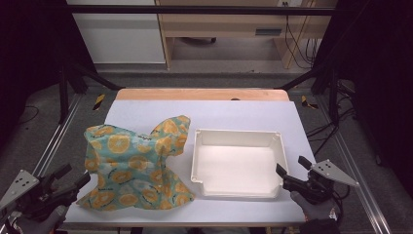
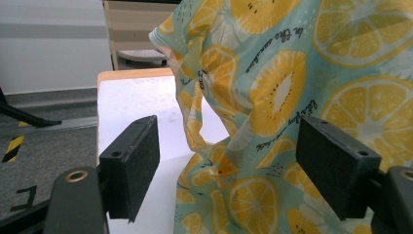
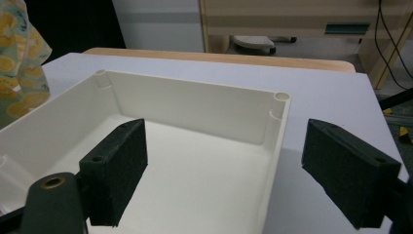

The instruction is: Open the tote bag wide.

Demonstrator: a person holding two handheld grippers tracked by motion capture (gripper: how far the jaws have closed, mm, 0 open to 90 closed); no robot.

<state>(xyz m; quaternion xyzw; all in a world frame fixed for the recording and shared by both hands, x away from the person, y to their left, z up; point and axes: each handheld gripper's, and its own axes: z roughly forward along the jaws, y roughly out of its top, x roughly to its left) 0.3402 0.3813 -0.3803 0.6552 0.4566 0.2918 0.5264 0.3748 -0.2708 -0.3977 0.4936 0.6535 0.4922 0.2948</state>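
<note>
Left gripper sits at 7 o'clock of the table, body and hand cut off by the bottom and left frame edges in the high view; jaws wide apart, nothing gripped; in the left gripper view the cloth stands crumpled between and beyond the pads, not pinched, its top and right side cut off by the frame; cloth is teal with orange-slice print, cursive black script on it, mostly too small and folded to read, one bit looks like "in the sunshine" but not sure; cloth lies bunched at 8 o'clock of the table, just beside the white tray, its underside and inner folds hidden; tray sits right of centre, toward 4 o'clock, its near-left part cut off in the right gripper view; right gripper at 5 o'clock by the tray's near right corner, jaws wide apart, holding nothing; in the right gripper view the tray's right wall stands between the two pads, no contact visible; gloved hand under it partly cut off by the bottom edge; yellow-black tape marks on the floor at 10 o'clock, no readable text.
</note>
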